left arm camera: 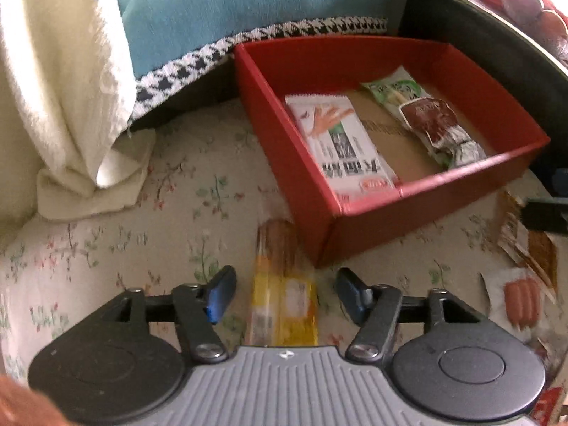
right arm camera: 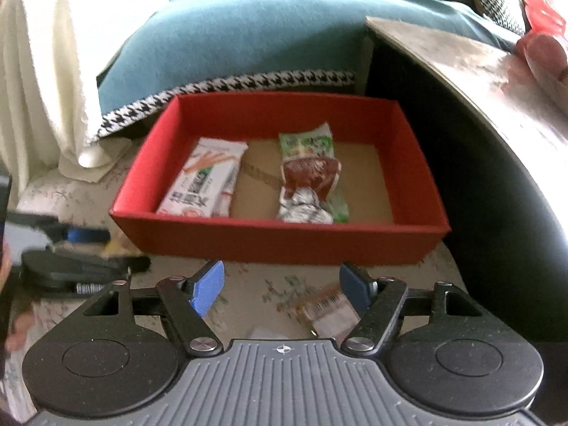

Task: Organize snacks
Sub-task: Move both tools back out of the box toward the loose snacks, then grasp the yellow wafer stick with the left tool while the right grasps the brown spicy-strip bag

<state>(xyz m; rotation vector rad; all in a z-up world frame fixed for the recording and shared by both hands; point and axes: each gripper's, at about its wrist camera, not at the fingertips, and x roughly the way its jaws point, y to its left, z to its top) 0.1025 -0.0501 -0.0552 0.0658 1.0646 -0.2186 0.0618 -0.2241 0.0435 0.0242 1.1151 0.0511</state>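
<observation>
Floral cloth (left arm camera: pixel 106 241) underneath; both grippers' fingers (left arm camera: pixel 222 293) spread (yellow packet (left arm camera: pixel 284 305) between left's, untouched).

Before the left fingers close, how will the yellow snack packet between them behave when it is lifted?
The yellow snack packet is a thin, long wrapper, so probably light and somewhat floppy at its ends. Its film looks glossy, so it may slip. It lies flat on the floral cloth, unlikely to roll.
</observation>
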